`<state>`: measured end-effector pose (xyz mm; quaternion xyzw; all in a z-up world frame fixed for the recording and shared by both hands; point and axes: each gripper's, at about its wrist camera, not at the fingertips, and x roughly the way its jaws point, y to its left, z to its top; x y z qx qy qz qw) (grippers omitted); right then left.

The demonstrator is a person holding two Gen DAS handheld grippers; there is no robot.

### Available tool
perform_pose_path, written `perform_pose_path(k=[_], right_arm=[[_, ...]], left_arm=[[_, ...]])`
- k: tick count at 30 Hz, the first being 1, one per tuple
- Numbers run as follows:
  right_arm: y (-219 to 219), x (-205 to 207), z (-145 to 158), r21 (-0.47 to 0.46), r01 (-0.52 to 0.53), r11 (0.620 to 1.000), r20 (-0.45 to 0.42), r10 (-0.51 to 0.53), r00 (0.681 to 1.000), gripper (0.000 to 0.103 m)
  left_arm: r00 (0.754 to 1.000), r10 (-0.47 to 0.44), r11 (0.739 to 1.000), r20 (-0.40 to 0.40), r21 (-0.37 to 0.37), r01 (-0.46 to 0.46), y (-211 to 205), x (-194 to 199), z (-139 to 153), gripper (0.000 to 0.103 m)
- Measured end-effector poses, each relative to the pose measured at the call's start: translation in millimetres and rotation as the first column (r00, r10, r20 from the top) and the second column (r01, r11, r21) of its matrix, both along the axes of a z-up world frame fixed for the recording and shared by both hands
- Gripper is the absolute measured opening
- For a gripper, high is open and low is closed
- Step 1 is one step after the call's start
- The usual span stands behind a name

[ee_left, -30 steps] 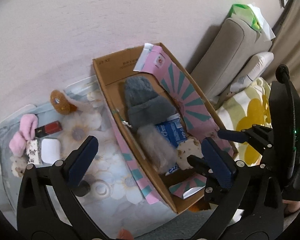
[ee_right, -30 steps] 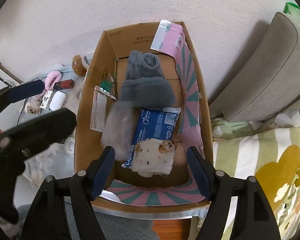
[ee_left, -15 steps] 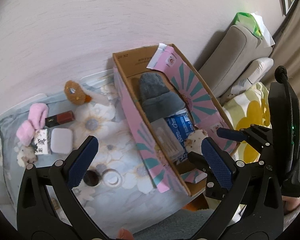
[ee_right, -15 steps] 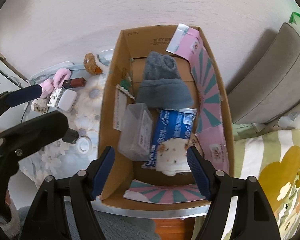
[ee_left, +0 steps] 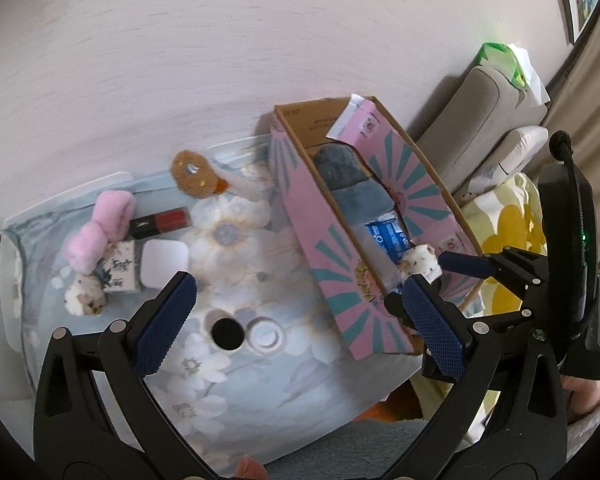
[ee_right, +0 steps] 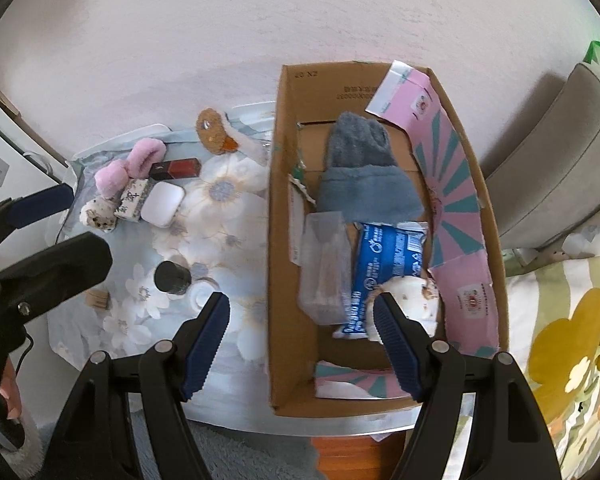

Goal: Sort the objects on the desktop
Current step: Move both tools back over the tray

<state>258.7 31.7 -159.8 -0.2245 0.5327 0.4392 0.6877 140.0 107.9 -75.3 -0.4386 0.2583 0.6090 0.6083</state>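
My left gripper [ee_left: 300, 328] is open and holds nothing; it hangs over the flowered cloth [ee_left: 236, 392], above a black cap [ee_left: 228, 334] and a white round lid [ee_left: 266, 334]. Further left lie a white case [ee_left: 164, 258], a red lipstick [ee_left: 160, 222], a pink bow [ee_left: 100, 236] and a brown plush [ee_left: 194, 174]. My right gripper [ee_right: 300, 344] is open too, astride the left wall of the cardboard box [ee_right: 276, 240]. The box holds a grey knit piece [ee_right: 360, 168], a clear plastic case [ee_right: 326, 268], a blue packet [ee_right: 384, 264] and a spotted cloth [ee_right: 412, 296].
A small patterned box [ee_right: 134, 200] and a speckled plush ball [ee_right: 98, 214] sit beside the white case. A grey cushion [ee_right: 560, 168] and a yellow-flowered cover [ee_right: 560, 340] lie right of the box. The wall [ee_right: 260, 20] runs behind everything.
Both grippers have shifted left, away from above the box and toward the cloth with the small items. The clear plastic case, a blur in the box a second ago, now lies still.
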Motion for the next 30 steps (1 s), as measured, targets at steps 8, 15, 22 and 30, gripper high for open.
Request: perform_pose_path(k=[8, 15, 22, 30], right_arm=[[8.7, -15.5, 6.0, 0.016, 0.012, 1.000, 0.009, -0.013, 1.000, 0.070], [10.5, -21.9, 9.7, 0.022, 0.033, 0.999, 0.020, -0.033, 0.999, 0.070], [13.2, -27.3, 14.1, 0.033, 0.044, 0.998, 0.037, -0.046, 0.998, 0.070], [24.4, -55.3, 34.4, 0.131, -0.034, 0.991, 0.096, 0.022, 0.995, 0.070]], left_arm=[[1.000, 0.007, 1.000, 0.001, 0.004, -0.007, -12.2, -17.0, 1.1, 0.103], [1.000, 0.013, 1.000, 0.012, 0.013, -0.013, -17.9, -27.5, 2.0, 0.103], [1.000, 0.022, 0.999, 0.009, 0.023, -0.023, -22.9, -37.2, 2.0, 0.103], [0.982, 0.166, 0.981, -0.092, 0.116, -0.155, -58.3, -94.0, 17.5, 0.103]])
